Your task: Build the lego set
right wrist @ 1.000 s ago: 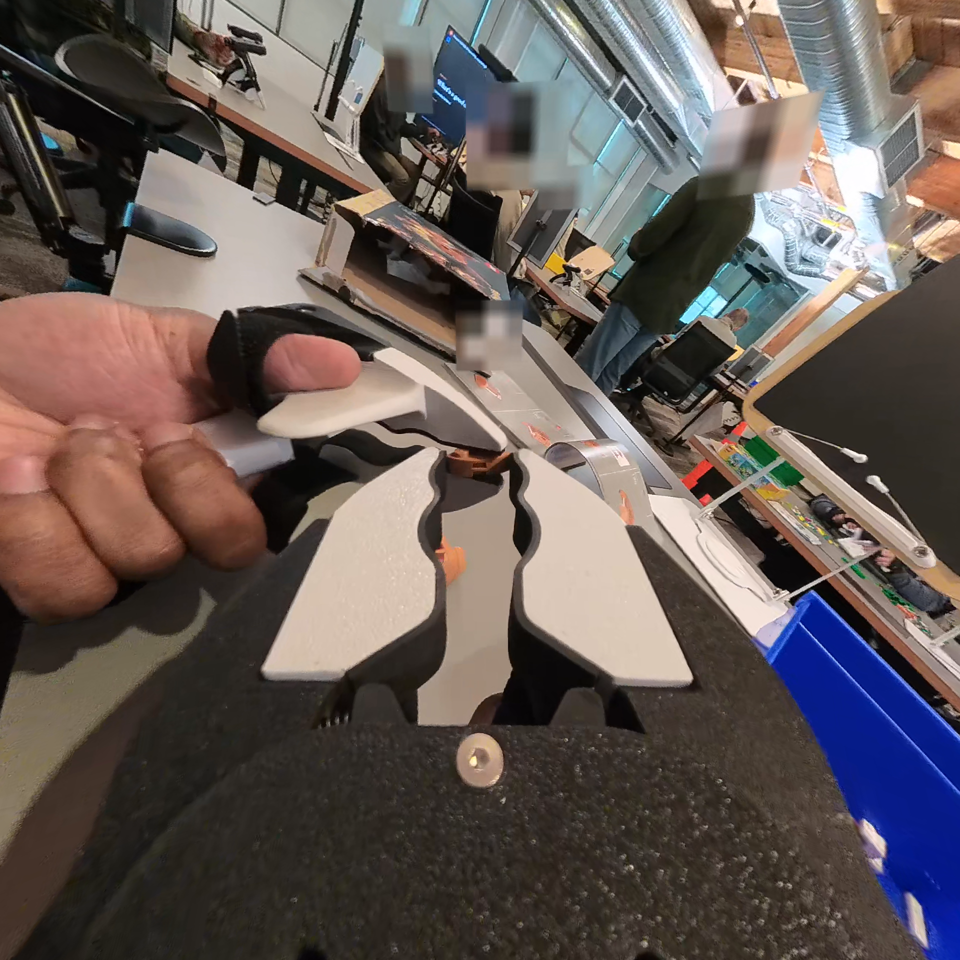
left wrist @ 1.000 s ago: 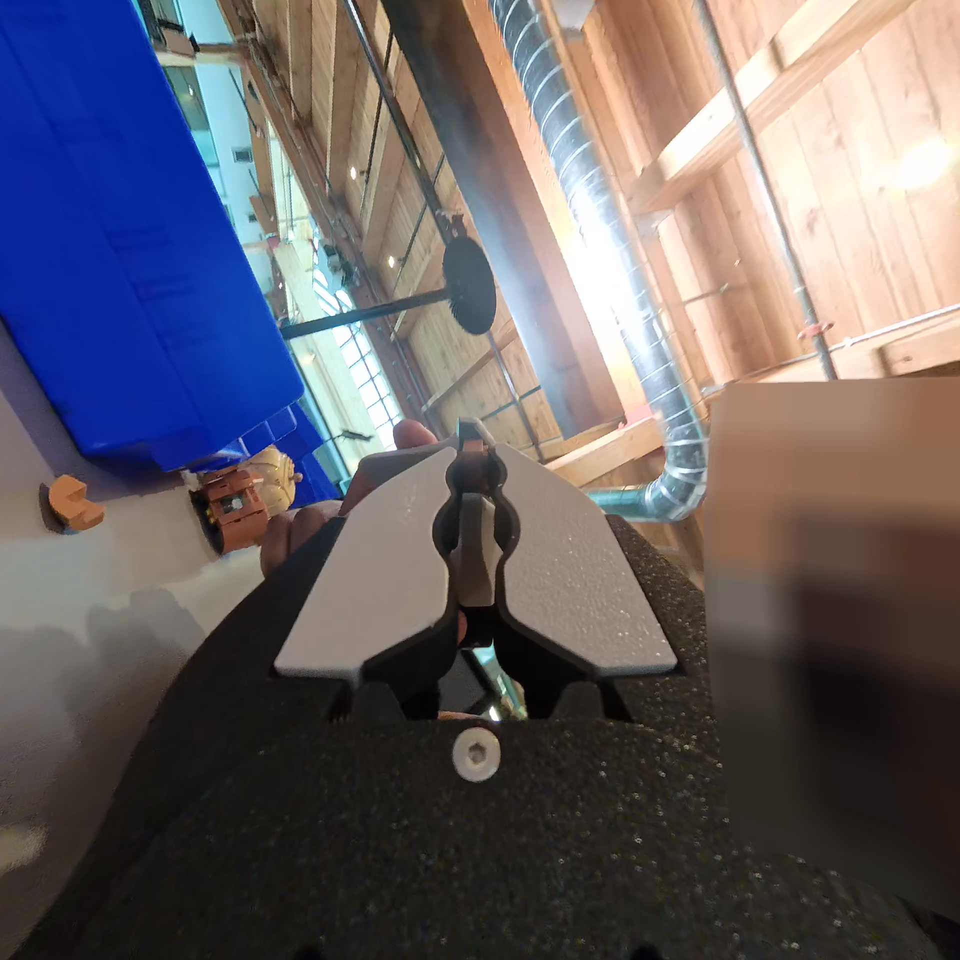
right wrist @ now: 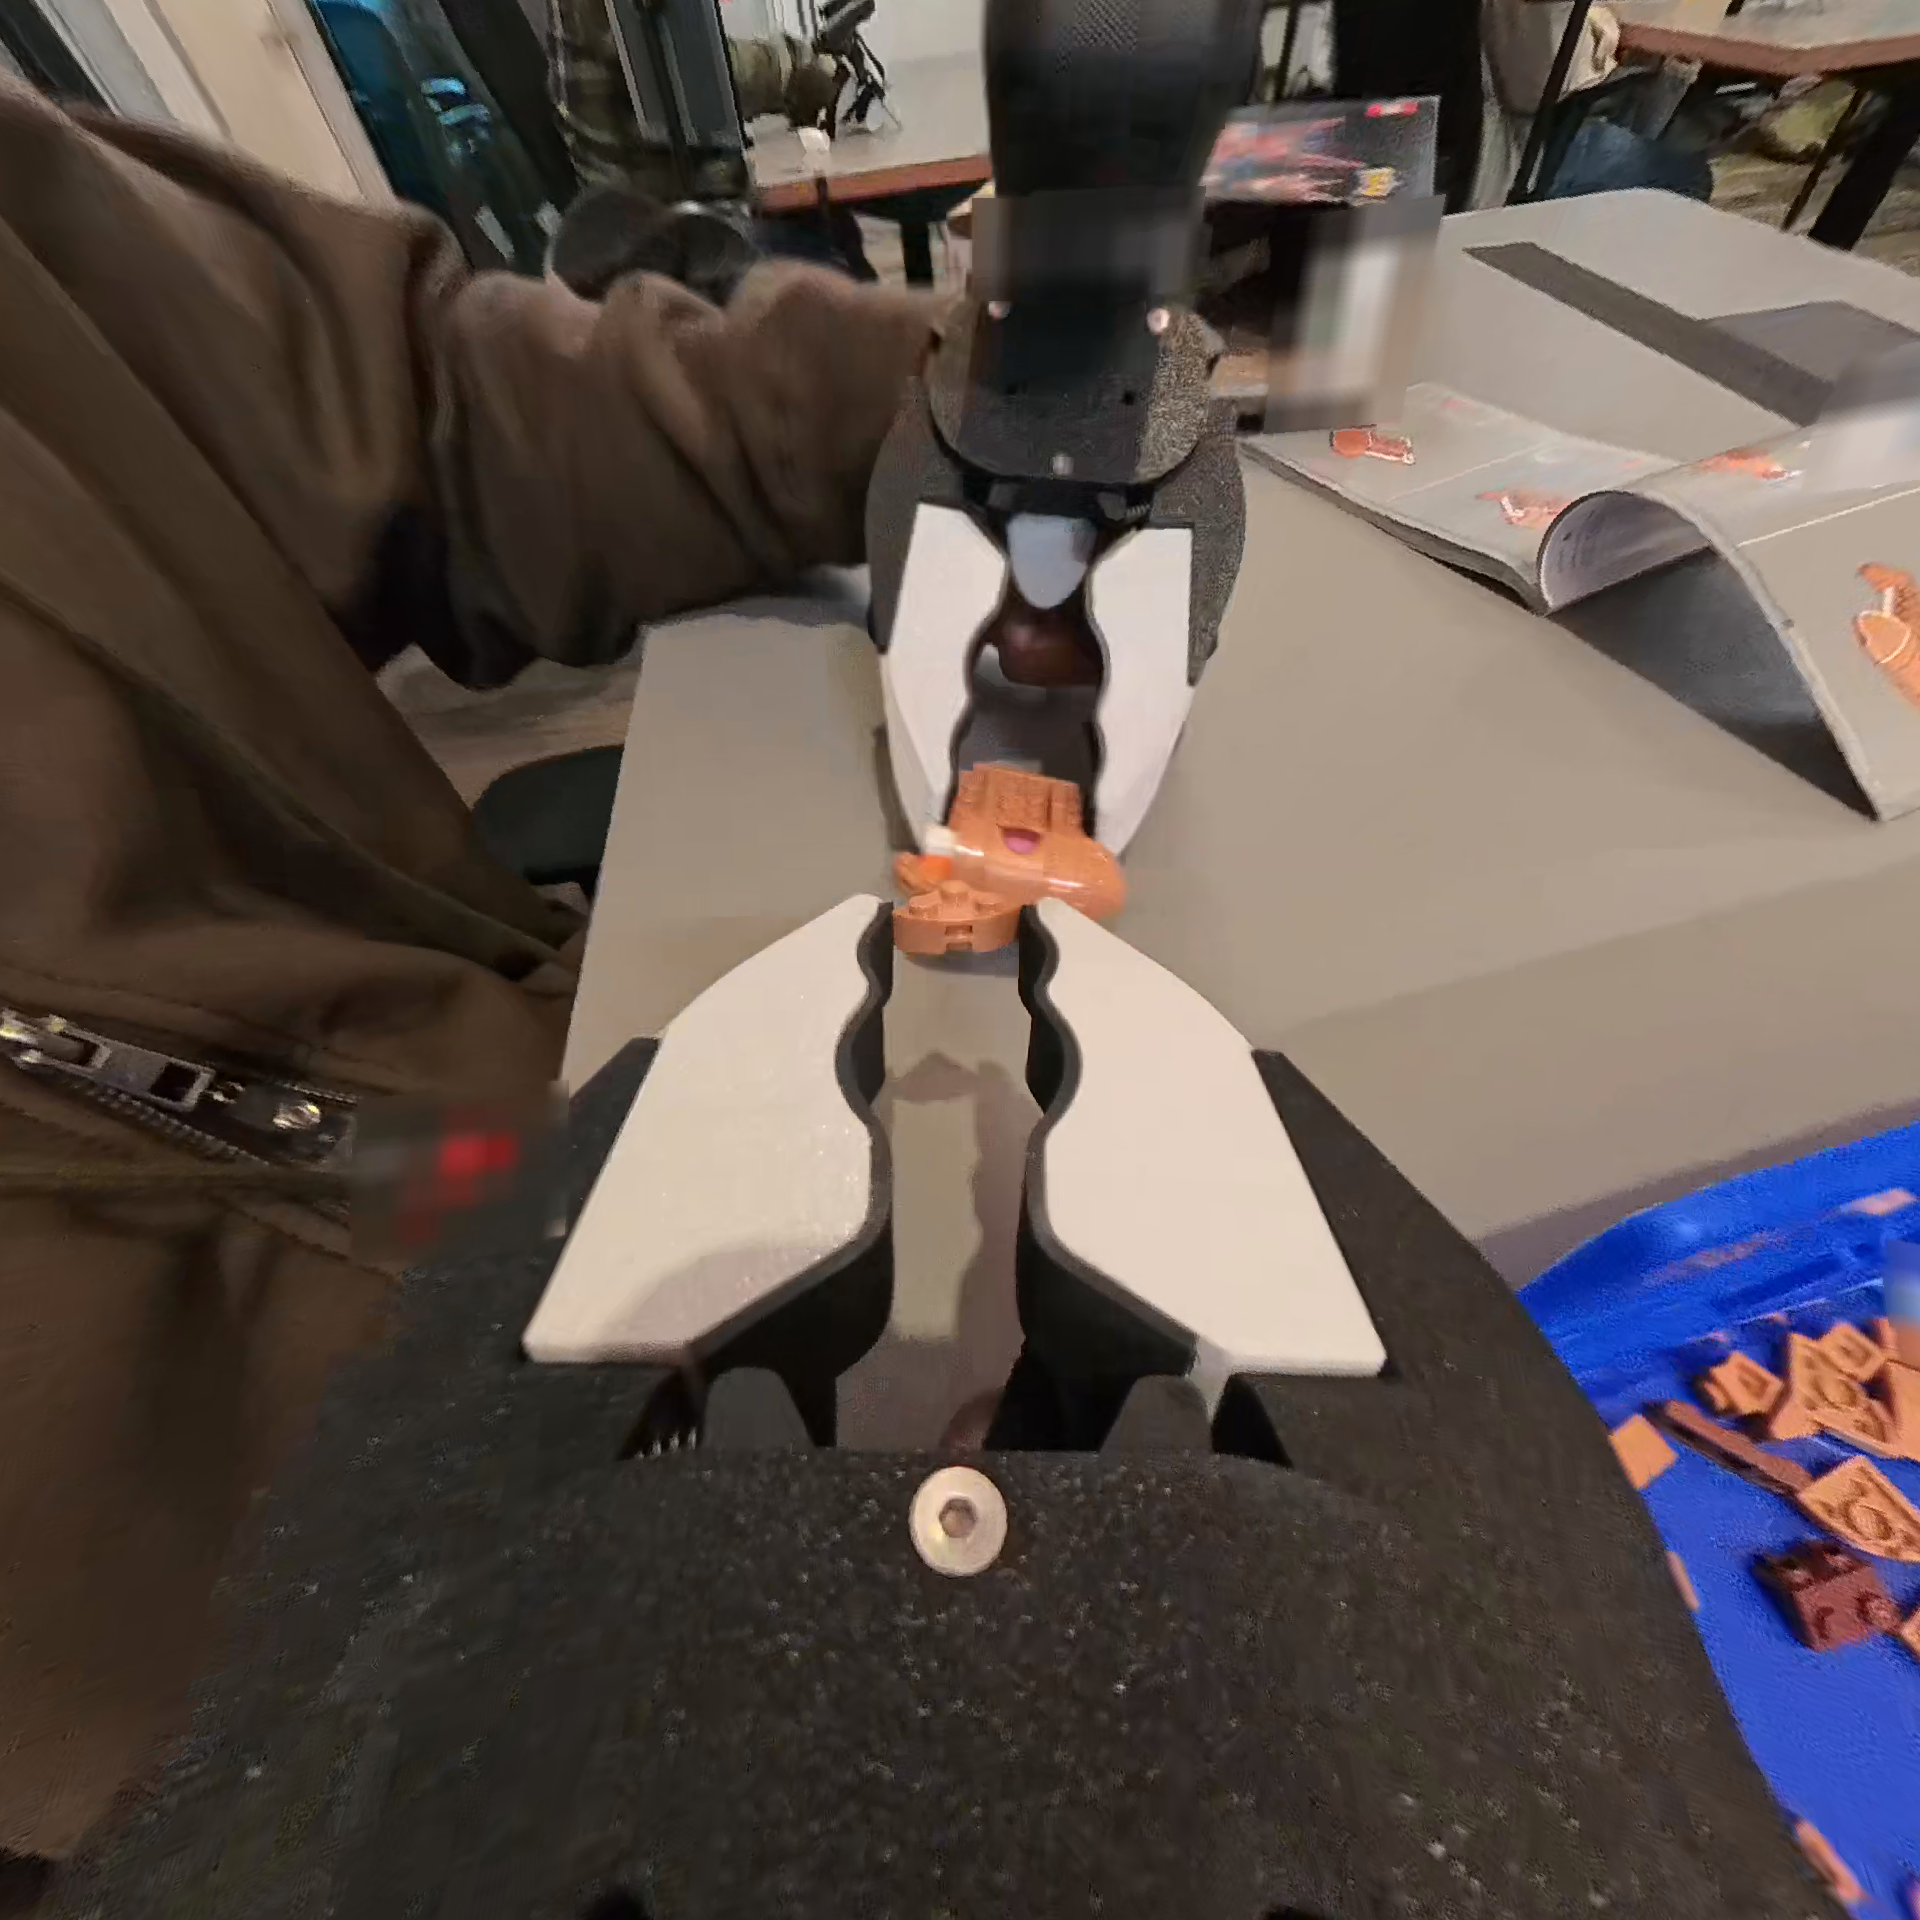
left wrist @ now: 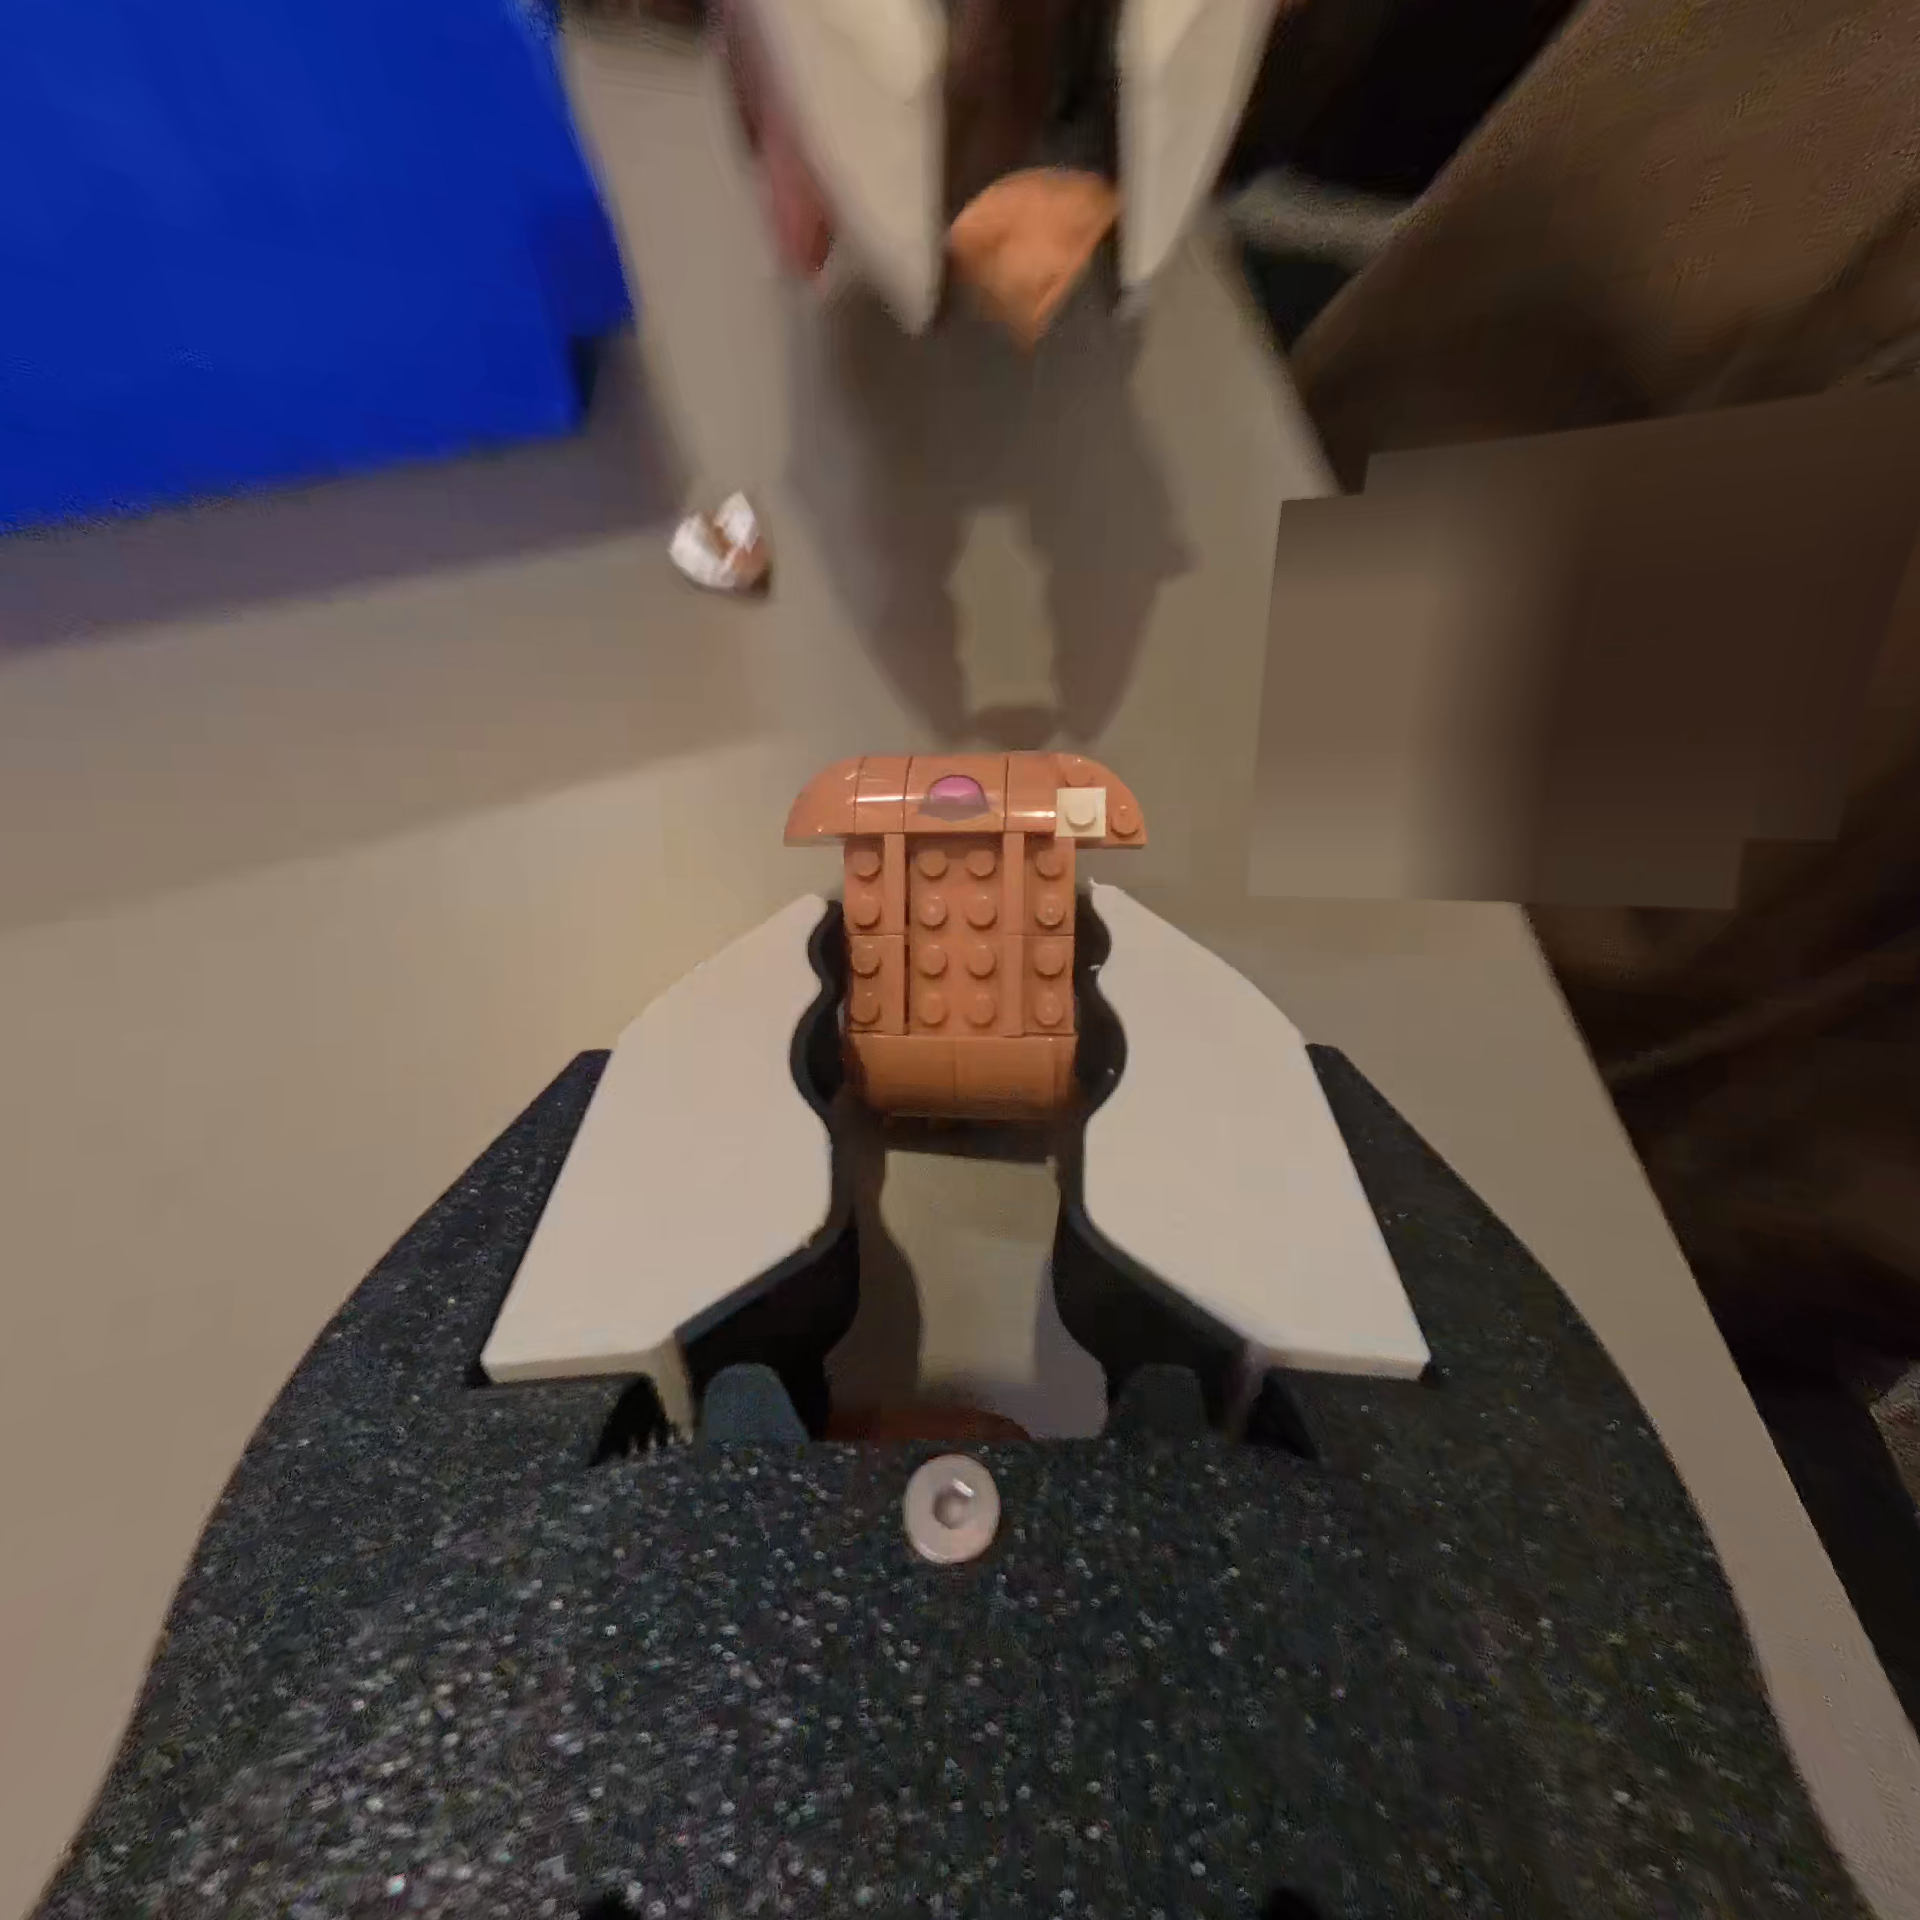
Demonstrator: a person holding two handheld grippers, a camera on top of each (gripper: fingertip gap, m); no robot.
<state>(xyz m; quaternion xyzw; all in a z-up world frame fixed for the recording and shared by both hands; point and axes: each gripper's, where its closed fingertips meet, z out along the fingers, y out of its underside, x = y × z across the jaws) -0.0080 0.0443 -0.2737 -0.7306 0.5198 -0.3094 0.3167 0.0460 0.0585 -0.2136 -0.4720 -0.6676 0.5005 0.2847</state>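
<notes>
While the left wrist view looks along its own two pale grey fingers, the left gripper grips a tan-brown studded lego assembly between its tips, clamped on the block's flat sides. The assembly's studded face looks back at the camera, and its rounded cap with a small pink dome and one white square tile sticks out just past the fingertips. Beyond the tips, blurred, the right gripper points back toward this one with a small orange-brown lego piece between its fingers. A grey tabletop lies below, a blue plastic bin sits far off to the left of the claw, and a small crumpled white wrapper lies ahead and left.

From the right wrist view, the right gripper is narrowed on the small orange-brown piece — it sits right at the fingertips, held between them. Just ahead, touching or nearly touching that piece, is the tan-brown assembly, held by the left gripper, which faces this camera from straight in front. A brown jacket sleeve reaches in from the left. Ahead and to the right of the claw an open instruction booklet lies on the grey table, and low on the right the blue bin holds loose brown lego pieces.
</notes>
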